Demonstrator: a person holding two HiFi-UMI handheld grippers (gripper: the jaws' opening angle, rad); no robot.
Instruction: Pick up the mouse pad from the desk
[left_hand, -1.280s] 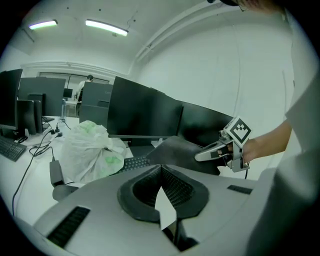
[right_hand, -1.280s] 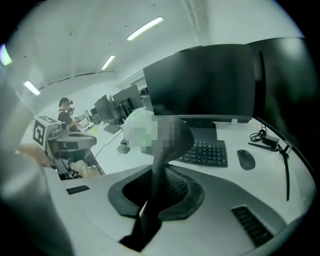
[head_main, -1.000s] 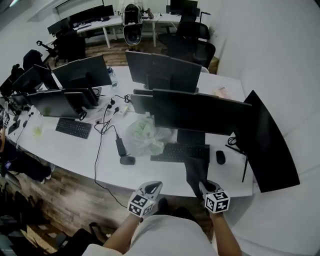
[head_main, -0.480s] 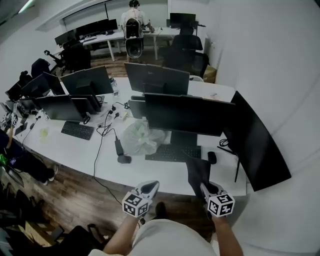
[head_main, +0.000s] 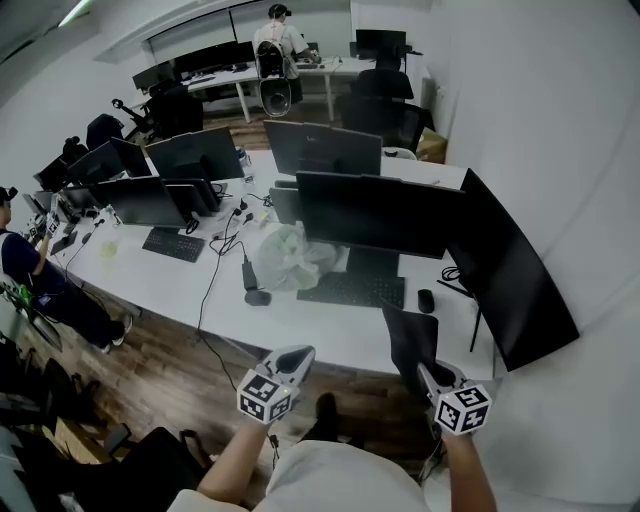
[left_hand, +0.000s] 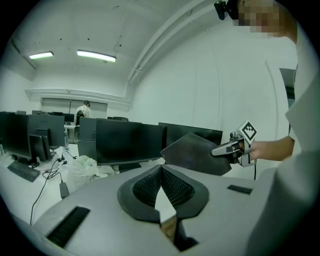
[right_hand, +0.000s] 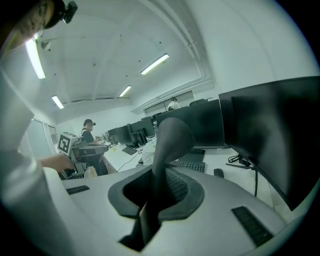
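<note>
The black mouse pad (head_main: 410, 338) is off the white desk (head_main: 330, 335), held in the air over the desk's front edge. My right gripper (head_main: 432, 378) is shut on its near edge. In the right gripper view the mouse pad (right_hand: 167, 142) stands up on edge from between the jaws of the right gripper (right_hand: 157, 175). My left gripper (head_main: 295, 357) hovers to the left, over the floor, away from the pad. In the left gripper view the left gripper (left_hand: 161, 167) has its tips touching with nothing between them, and the mouse pad (left_hand: 197, 152) shows ahead at the right.
On the desk lie a keyboard (head_main: 352, 290), a mouse (head_main: 426, 300), a crumpled plastic bag (head_main: 290, 258) and cables. Several monitors stand behind, with a curved one (head_main: 510, 280) at the right. A person (head_main: 30, 270) sits at the far left, another (head_main: 278, 30) stands at the back.
Both grippers have pulled back from the desk and risen. The mouse pad has come off the desk top with the right gripper and now hangs in front of the edge.
</note>
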